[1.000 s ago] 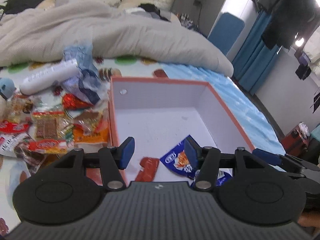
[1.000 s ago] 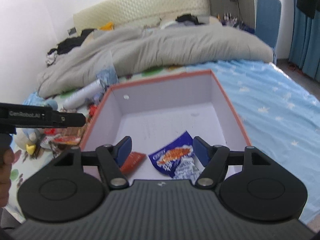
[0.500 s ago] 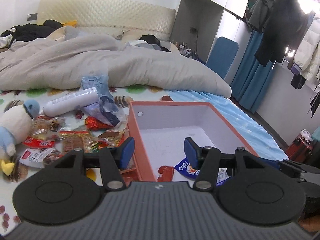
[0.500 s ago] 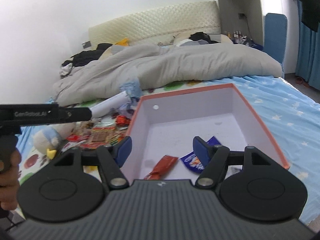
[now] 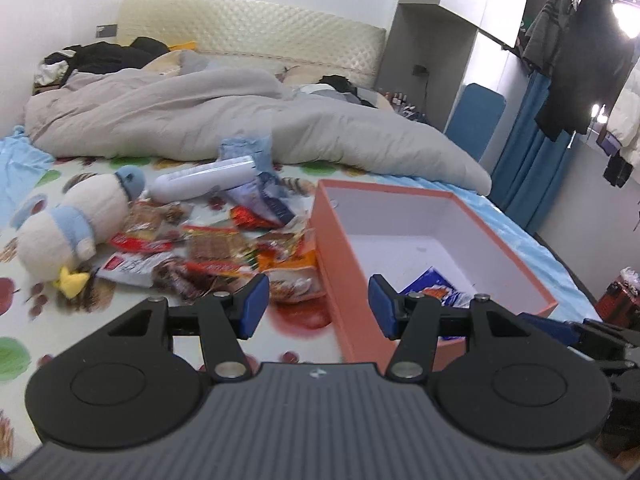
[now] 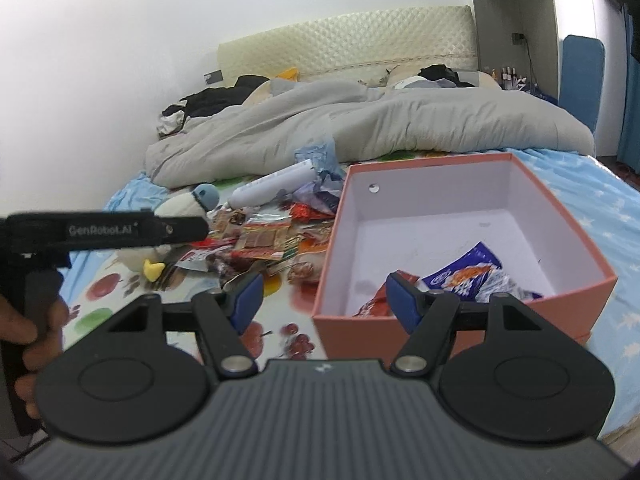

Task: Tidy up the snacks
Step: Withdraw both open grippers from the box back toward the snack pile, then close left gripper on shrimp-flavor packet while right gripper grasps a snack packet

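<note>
An orange box [image 5: 336, 264] with a white inside stands on the bed; it also shows in the right wrist view [image 6: 472, 320]. A blue snack packet [image 6: 468, 276] and a red packet [image 6: 372, 304] lie in it; the blue packet shows in the left wrist view [image 5: 432, 286]. A pile of snack packets [image 5: 216, 248] lies left of the box, also in the right wrist view [image 6: 264, 240]. My left gripper [image 5: 318, 306] is open and empty, above the box's near left corner. My right gripper [image 6: 322, 300] is open and empty, over the box's near left edge.
A plush penguin [image 5: 68, 228] lies left of the pile. A white tube [image 5: 204, 180] and a crumpled blue bag [image 5: 256, 152] lie behind it. A grey duvet [image 5: 200, 120] covers the far bed. The left gripper's body [image 6: 104, 228] shows at the left.
Both grippers have pulled back and up from inside the box and shifted left. Both stay open. The snack pile and plush penguin have come into view.
</note>
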### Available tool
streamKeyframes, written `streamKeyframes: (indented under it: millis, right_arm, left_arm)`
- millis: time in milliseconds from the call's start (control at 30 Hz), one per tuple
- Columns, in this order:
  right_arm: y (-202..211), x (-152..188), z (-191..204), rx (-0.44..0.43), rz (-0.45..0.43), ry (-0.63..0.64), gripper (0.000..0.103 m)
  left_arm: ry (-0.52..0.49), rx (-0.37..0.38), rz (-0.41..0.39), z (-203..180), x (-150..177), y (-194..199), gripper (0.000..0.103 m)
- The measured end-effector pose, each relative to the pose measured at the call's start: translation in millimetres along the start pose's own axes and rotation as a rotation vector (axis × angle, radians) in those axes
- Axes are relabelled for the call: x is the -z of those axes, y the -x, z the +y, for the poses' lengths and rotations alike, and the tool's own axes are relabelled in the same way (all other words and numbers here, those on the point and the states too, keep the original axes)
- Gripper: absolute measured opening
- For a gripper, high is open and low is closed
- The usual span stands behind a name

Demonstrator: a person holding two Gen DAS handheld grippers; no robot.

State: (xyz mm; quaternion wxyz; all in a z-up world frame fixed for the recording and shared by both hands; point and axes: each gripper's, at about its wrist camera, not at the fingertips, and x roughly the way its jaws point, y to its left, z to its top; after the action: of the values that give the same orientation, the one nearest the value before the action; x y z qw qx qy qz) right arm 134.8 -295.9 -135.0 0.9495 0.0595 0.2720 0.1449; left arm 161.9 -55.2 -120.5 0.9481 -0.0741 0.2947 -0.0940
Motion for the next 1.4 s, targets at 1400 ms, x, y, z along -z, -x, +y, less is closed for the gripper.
streamKeyframes:
  millis: [1400]
  right_arm:
    - [-93.1,7.2,92.5,-0.063,0.079,0.247,0.064]
  left_arm:
    - [0.681,0.016,0.056,162.6,68.8,-53.1,0.075]
